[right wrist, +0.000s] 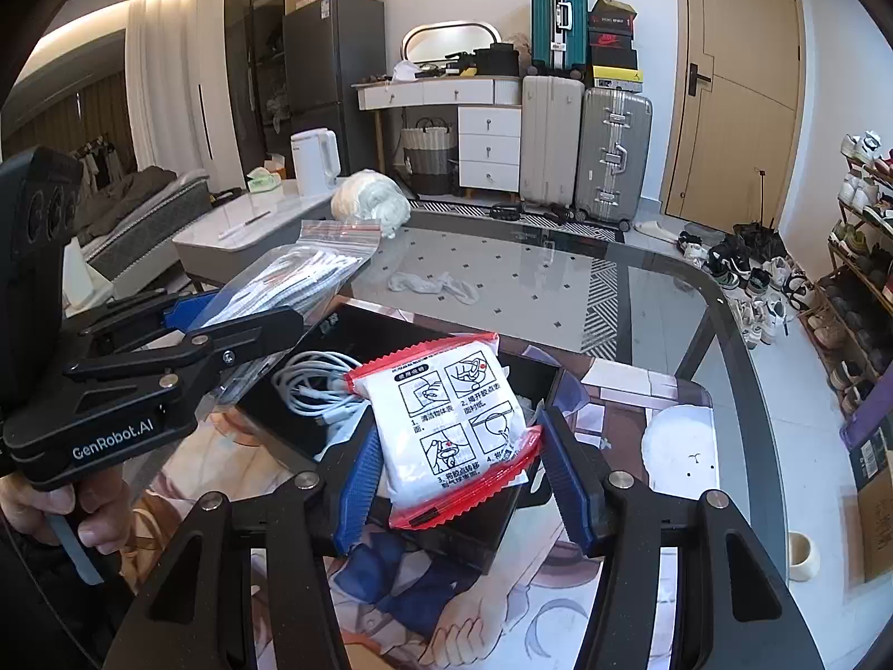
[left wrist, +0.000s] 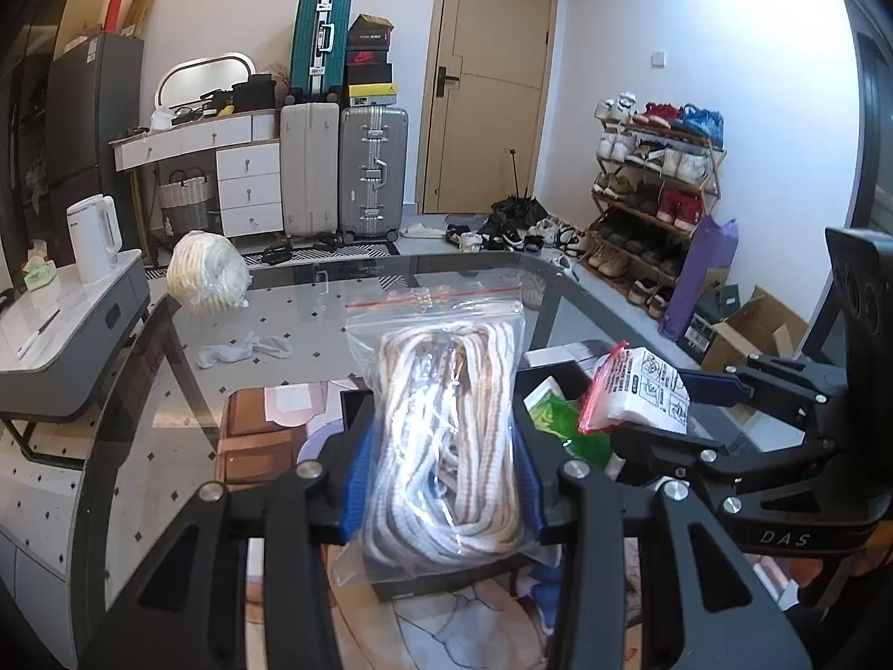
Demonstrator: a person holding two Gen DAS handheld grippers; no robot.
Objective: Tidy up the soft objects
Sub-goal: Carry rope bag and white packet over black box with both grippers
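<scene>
Each wrist camera looked forward and downward along its own fingers, close above the glass table (left wrist: pixel 167 391). Both views shared the far door (right wrist: pixel 737 84) and suitcases (left wrist: pixel 340 173).

Black angular tools (left wrist: pixel 443 488) with ribbed blue pads (right wrist: pixel 569 480), silver screws, white "GenRobot.AI" and "DAS" lettering.

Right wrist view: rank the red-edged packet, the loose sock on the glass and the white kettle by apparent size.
1. red-edged packet, largest, though it is nearest the lens.
2. white kettle.
3. loose sock, about the kettle's size; unsure.
</scene>
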